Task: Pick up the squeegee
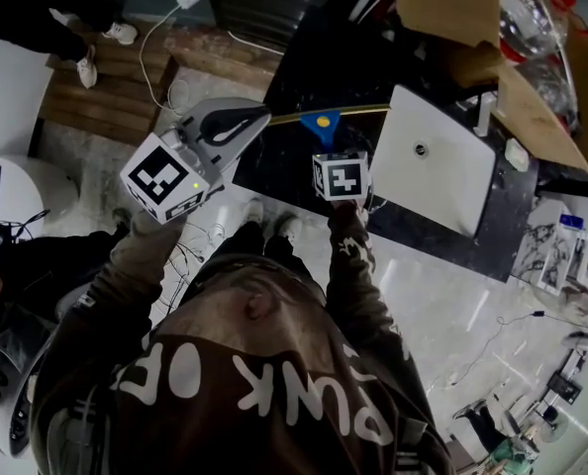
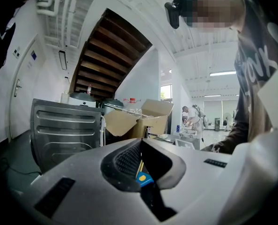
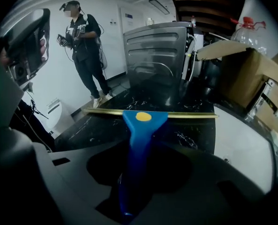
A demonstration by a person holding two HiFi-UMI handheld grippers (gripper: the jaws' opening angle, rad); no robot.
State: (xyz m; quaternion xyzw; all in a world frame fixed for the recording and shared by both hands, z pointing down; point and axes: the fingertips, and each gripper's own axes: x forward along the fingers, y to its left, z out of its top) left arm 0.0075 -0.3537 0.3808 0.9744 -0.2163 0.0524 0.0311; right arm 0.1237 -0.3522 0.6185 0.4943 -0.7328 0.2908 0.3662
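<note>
Right claw (image 3: 138,146) clenched on blue squeegee (image 3: 144,118) handle; blade ahead best lifted level off surface (image 3: 188,108). Left claw (image 2: 141,146) closed, empty.

A blue squeegee (image 1: 324,125) is seen on the black counter (image 1: 304,72) beside a white basin (image 1: 442,166), its handle met by the right gripper (image 1: 336,158).

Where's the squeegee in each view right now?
Head view: squeegee upper centre, over the black counter.
Left gripper view: squeegee low centre, a small blue piece seen through the jaws.
Right gripper view: squeegee centre, handle running down between the jaws.
Shared landmark: cardboard box, in all three.
</note>
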